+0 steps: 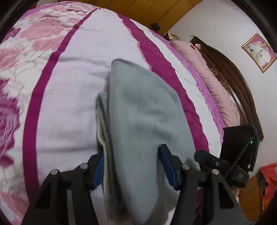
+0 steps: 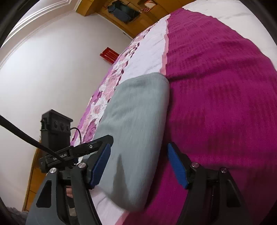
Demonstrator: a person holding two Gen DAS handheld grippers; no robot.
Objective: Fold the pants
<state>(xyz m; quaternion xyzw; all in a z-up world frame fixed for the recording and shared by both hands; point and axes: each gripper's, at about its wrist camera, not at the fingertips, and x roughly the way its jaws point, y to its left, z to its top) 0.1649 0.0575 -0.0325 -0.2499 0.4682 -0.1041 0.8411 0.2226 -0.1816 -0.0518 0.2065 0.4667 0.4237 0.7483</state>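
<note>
Grey folded pants [image 1: 143,112] lie in a thick layered stack on the bed's white cover [image 1: 69,107]. My left gripper [image 1: 133,166] stands open over the stack's near end, its blue pads [image 1: 168,166] on either side of the cloth without pinching it. In the right wrist view the same pants [image 2: 136,110] lie along the border between the white and the magenta cover [image 2: 216,103]. My right gripper [image 2: 138,164] is open too, with the stack's near right edge between its spread fingers. Each wrist view shows the other gripper's black body beside it.
A pink pillow [image 1: 207,76] and a dark wooden headboard [image 1: 233,72] lie at the bed's right side. A framed picture [image 1: 259,52] hangs on the white wall. A floral band [image 1: 20,69] runs along the bed's left. Wooden cabinets [image 2: 121,13] stand beyond.
</note>
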